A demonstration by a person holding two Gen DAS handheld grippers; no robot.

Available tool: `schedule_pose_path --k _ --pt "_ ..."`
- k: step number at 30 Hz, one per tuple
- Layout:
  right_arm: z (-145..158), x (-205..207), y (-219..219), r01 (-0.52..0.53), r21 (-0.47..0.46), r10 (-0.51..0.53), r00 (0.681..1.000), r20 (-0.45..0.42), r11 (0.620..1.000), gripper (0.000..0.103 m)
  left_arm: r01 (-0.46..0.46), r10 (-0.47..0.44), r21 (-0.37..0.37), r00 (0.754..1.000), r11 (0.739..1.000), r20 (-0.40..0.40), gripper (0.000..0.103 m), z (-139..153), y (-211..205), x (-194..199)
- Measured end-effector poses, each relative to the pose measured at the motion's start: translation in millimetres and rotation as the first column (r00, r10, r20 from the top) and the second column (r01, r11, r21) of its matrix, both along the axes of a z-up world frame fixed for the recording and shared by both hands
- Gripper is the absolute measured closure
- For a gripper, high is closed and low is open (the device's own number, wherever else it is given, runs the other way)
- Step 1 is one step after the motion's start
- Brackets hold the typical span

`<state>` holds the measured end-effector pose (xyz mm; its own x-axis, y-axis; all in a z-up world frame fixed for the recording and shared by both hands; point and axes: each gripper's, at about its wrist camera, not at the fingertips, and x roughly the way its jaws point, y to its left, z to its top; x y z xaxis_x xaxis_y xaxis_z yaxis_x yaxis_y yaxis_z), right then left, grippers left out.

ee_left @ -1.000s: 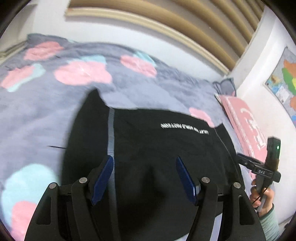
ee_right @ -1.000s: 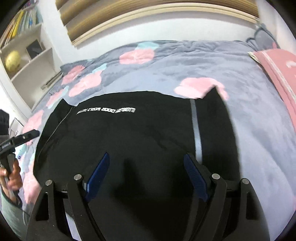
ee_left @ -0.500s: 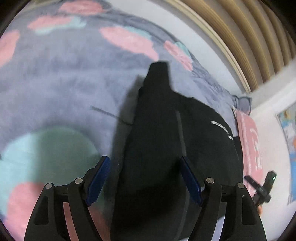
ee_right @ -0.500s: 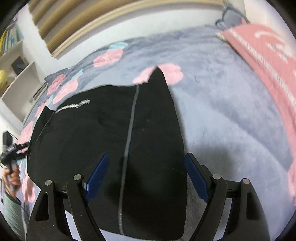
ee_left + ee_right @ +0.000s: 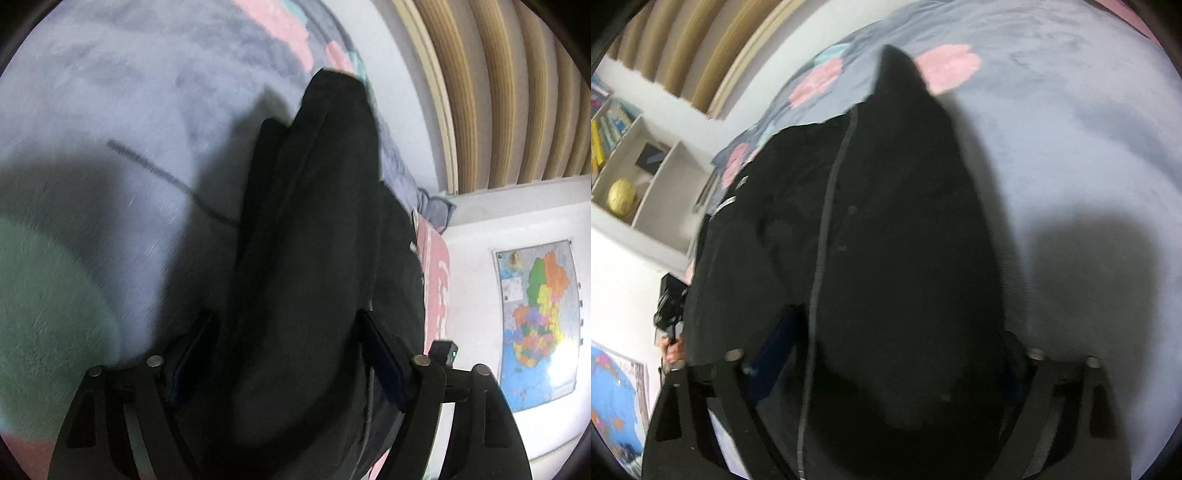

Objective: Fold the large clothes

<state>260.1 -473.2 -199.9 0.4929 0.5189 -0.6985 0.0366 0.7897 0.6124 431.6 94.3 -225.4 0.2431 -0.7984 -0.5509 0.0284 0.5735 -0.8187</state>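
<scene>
A large black garment (image 5: 314, 258) with a thin grey stripe (image 5: 827, 206) lies on a grey blanket with pink and teal blotches (image 5: 92, 110). My left gripper (image 5: 288, 354) is low over the garment's left side, jaws wide apart, with black cloth bulging between the blue pads (image 5: 384, 354). My right gripper (image 5: 886, 354) is low over the garment's right side, jaws also wide apart, cloth filling the gap; its right pad is hidden by the cloth. Each gripper shows at the edge of the other's view (image 5: 445, 350) (image 5: 668, 306).
A pink pillow (image 5: 436, 273) lies at the bed's right side. A slatted wooden headboard (image 5: 498, 92) and a wall map (image 5: 535, 321) stand beyond. A white shelf with books and a gold ball (image 5: 622, 195) stands to the left.
Both grippers have swung outward from the garment's middle to its two sides and dropped closer, so the cloth now fills the space between each pair of jaws.
</scene>
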Motion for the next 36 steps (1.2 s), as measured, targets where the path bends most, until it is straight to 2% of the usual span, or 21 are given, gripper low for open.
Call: schedule_pose_path --k 1,2,4,6,8,10,11,13,14,15,16,17,20,24,29,33,36 --pt "4 -4 3 -0.012 -0.003 0.013 1.0 0.012 1.0 0.034 0.007 -0.008 0.014 1.0 1.0 0.024 0.049 5 -3 -3" --pt "8 -7 6 -0.03 -0.029 0.031 0.999 0.023 0.999 0.036 0.017 -0.019 0.041 0.998 0.999 0.066 0.053 14 -6 -8" --pt "10 -10 8 -0.059 -0.042 0.06 0.998 0.024 0.997 0.036 0.037 -0.039 0.03 0.995 0.999 0.096 0.054 21 -7 -12" --pt "5 -6 5 -0.069 -0.02 0.069 0.998 0.004 0.997 0.035 0.038 -0.039 0.012 0.997 0.999 0.068 0.054 18 -5 -8" --pt "-4 4 4 -0.087 0.044 0.088 0.996 -0.025 0.995 0.025 0.023 -0.023 0.005 1.0 1.0 -0.004 0.036 3 -6 2" --pt "-18 18 7 -0.109 0.112 0.117 0.991 -0.065 0.988 0.016 0.033 -0.035 -0.036 0.998 0.999 -0.05 0.03 -10 -11 9" --pt "-24 27 10 -0.106 0.133 0.117 0.99 -0.08 0.986 0.015 0.031 -0.034 -0.045 0.997 0.999 -0.071 0.028 -15 -15 12" --pt "-20 33 14 -0.091 0.114 0.099 0.993 -0.066 0.989 0.015 0.003 -0.005 -0.024 0.997 1.0 -0.072 0.029 -11 -16 10" --pt "-16 31 17 -0.094 0.087 0.098 0.994 -0.053 0.992 0.019 -0.005 0.004 -0.011 0.999 1.0 -0.053 0.041 -7 -19 7" --pt "-10 27 20 -0.096 0.057 0.097 0.995 -0.031 0.994 0.023 -0.003 0.003 0.036 1.0 0.999 -0.011 0.046 2 -22 1" --pt "-2 20 21 -0.095 0.037 0.095 0.995 0.0 0.995 0.034 -0.002 0.001 0.064 1.0 0.998 0.026 0.057 11 -24 -5" --pt "6 12 21 -0.092 0.031 0.091 0.995 0.033 0.995 0.044 -0.005 0.0 0.072 0.998 0.997 0.068 0.063 21 -25 -13" --pt "22 4 26 -0.082 0.021 0.079 0.99 0.112 0.996 0.056 -0.01 0.004 0.035 0.986 0.999 0.17 0.068 55 -25 -39" --pt "27 25 62 -0.117 -0.08 0.13 0.975 0.178 0.99 0.059 0.008 -0.015 0.028 0.964 1.0 0.264 0.069 106 -27 -82" --pt "19 35 70 -0.129 -0.121 0.154 0.96 0.234 0.984 0.059 0.036 -0.038 0.011 0.943 0.999 0.33 0.069 169 4 -153" --pt "27 22 71 -0.126 -0.139 0.157 0.958 0.241 0.982 0.059 0.055 -0.054 0.007 0.934 0.998 0.353 0.068 196 16 -210" --pt "24 24 73 -0.123 -0.167 0.159 0.962 0.223 0.978 0.059 0.065 -0.069 0.024 0.932 0.998 0.355 0.068 203 22 -242"
